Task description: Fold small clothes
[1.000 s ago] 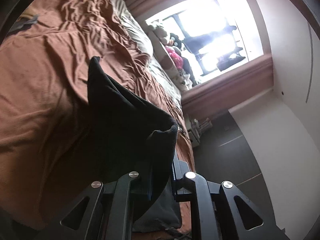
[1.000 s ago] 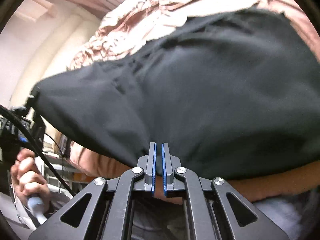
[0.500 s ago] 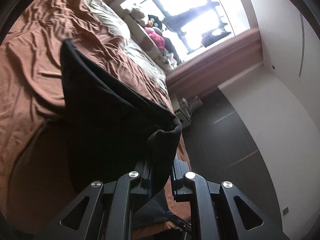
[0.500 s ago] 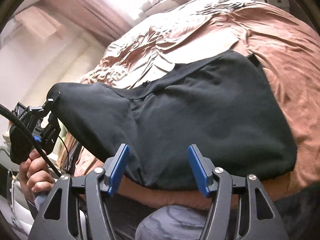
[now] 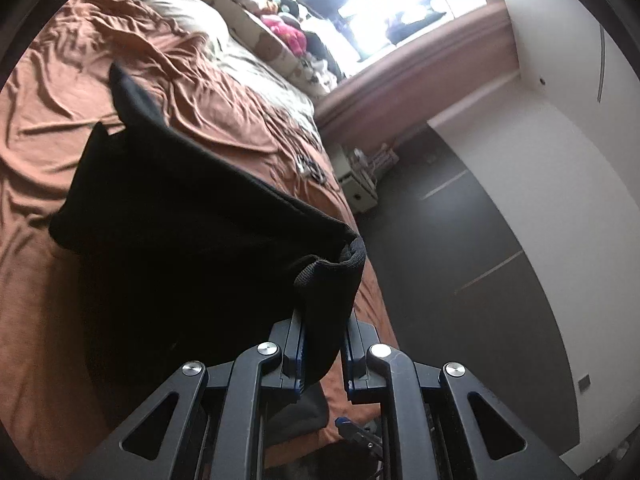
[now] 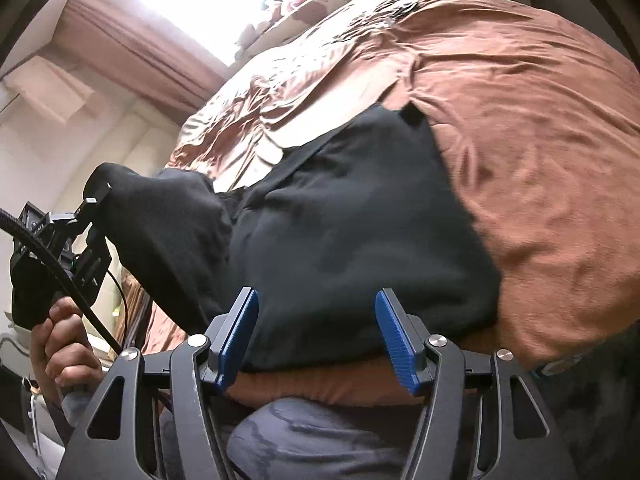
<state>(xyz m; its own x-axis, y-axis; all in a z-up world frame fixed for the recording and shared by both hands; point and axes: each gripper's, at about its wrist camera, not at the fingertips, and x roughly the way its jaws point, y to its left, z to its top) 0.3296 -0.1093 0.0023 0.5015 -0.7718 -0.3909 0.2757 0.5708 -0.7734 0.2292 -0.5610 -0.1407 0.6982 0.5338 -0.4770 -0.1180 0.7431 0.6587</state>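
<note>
- Nearest to us in the right wrist view, our right tongs (image 6: 316, 336) stood apart, their blue pads (image 6: 238, 332) bare, with nothing pinched between them.
- Just beyond those pads lay the near edge of the black garment (image 6: 344, 232), spread over the near part of the bed (image 6: 540, 140).
- Below the right tongs we saw a dark grey patterned cloth (image 6: 304, 436); what it belonged to we could not tell.
- In the left wrist view, our left tongs (image 5: 322, 352) were clamped on a thick hemmed corner of the black garment (image 5: 192, 240), which rose between the two fingers and draped away to the left.
- From the right wrist view, that same corner was lifted off the bed at the left, where our left hand (image 6: 66, 344) gripped the handle of the left tongs (image 6: 94, 216), a black cable (image 6: 52, 268) trailing from it.
- The rest of the garment sagged from that raised corner down to the brown sheet, one pointed end lying farther up the bed.
- Farther off, the rumpled sheet ran to a pale pillow (image 5: 188, 16).
- To the right of the bed was a dark floor (image 5: 460, 264) and a white wall.
- Farthest away, soft toys (image 5: 284, 30) sat below a bright window (image 5: 360, 0).
</note>
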